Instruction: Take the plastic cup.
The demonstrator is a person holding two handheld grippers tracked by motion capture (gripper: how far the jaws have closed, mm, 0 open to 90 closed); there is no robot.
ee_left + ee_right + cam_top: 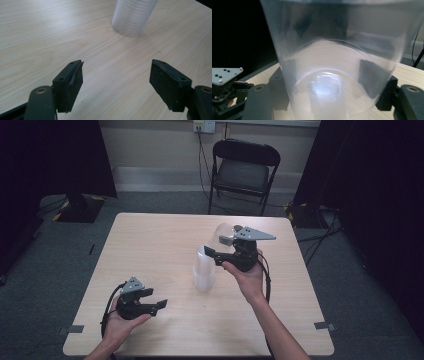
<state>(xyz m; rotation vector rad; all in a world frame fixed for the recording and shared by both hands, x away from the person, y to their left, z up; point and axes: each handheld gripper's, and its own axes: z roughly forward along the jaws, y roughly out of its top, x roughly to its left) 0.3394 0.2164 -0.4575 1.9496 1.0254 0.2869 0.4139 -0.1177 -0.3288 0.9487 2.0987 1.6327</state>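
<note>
Above one stack of cups (204, 270), the right gripper (220, 251) grips one clear cup (337, 62); the left gripper (116, 82) gapes empty.

My right gripper (329, 82) has its jaws closed on a clear cup (337, 57), one pad on each side. Through the cup I see the cup stack (325, 96) below it on the table (409, 68). Left of the cup sits my left gripper (224, 85).
</note>
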